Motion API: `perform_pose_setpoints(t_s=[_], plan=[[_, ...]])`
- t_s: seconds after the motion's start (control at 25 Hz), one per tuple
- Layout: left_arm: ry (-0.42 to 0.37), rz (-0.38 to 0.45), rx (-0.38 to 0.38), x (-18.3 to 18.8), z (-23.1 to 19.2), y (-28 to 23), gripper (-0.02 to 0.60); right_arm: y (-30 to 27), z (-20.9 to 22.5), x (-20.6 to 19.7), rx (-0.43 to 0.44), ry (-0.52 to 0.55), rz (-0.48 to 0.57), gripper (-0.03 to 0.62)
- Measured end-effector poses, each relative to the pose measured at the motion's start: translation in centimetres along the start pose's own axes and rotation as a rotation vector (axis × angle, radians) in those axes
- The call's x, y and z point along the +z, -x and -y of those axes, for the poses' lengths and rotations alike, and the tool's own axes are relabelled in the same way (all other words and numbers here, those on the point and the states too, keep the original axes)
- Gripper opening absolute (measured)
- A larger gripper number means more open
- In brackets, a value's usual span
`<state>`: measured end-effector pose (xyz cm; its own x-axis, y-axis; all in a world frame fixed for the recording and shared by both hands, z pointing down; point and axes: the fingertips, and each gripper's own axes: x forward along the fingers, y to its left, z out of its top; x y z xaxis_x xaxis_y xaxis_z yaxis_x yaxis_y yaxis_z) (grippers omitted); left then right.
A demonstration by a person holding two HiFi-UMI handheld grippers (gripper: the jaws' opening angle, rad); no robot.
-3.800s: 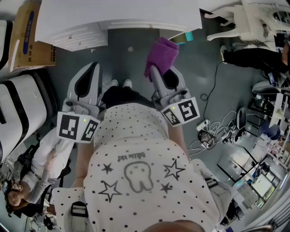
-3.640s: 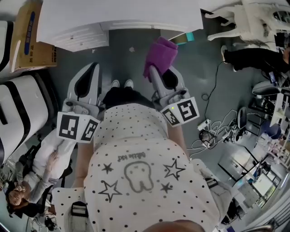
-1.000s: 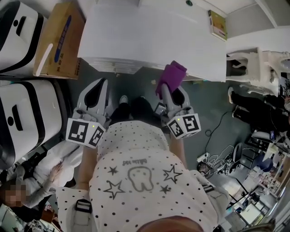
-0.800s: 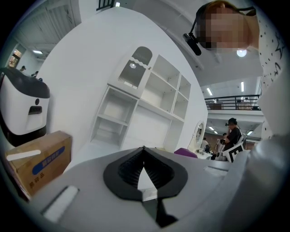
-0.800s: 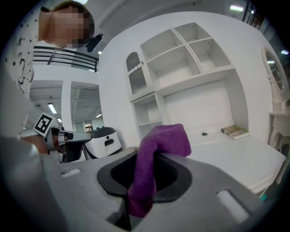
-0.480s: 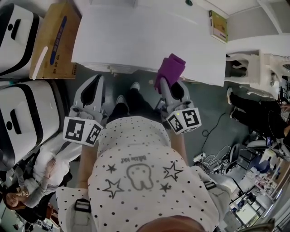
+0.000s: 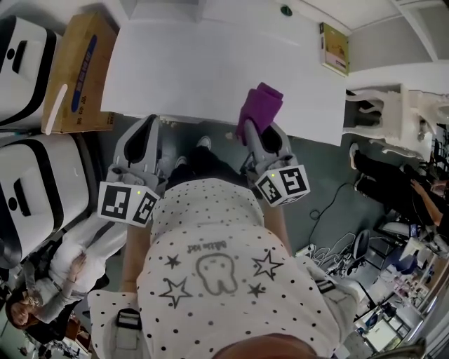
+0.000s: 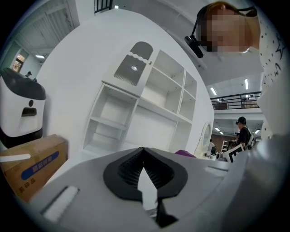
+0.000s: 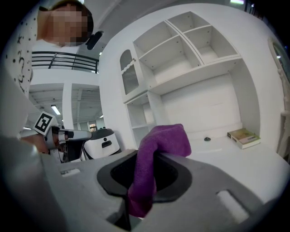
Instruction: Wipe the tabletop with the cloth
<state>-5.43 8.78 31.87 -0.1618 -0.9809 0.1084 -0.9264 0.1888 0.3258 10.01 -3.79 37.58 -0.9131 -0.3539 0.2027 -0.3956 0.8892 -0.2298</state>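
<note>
The right gripper (image 7: 257, 134) is clamped on the purple cloth (image 7: 261, 105), whose bunched top pokes out just over the near edge of the white tabletop (image 7: 203, 66) (contact with the surface cannot be told). A good wipe probably calls for tipping the cloth down flat, then sweeping away from that edge, stopping short of the book (image 7: 334, 49) at the far right corner. The left gripper (image 7: 144, 133), jaws together and empty, points forward just short of the same edge.

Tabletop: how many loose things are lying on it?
2: a book at the far right corner, a small dark object left of it. The held cloth may hide more.
</note>
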Motion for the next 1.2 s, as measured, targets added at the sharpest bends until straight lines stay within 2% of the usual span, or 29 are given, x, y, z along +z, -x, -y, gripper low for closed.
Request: perform_pose_setpoints(t_s=[0.44, 0.88, 1.2], plan=[[0.006, 0.0, -0.01, -0.5, 1.3, -2.5, -0.015, -0.2, 2.5, -0.1, -0.003, -0.003, 0.003, 0.074], [0.022, -0.004, 0.0, -0.2, 0.6, -2.7, -0.015, -0.6, 2.5, 0.3, -0.012, 0.008, -0.001, 0.074], [0.028, -0.008, -0.029, 0.9, -1.3, -3.4, -0.015, -2.9, 1.3, 1.2, -0.025, 0.004, 0.004, 0.074]])
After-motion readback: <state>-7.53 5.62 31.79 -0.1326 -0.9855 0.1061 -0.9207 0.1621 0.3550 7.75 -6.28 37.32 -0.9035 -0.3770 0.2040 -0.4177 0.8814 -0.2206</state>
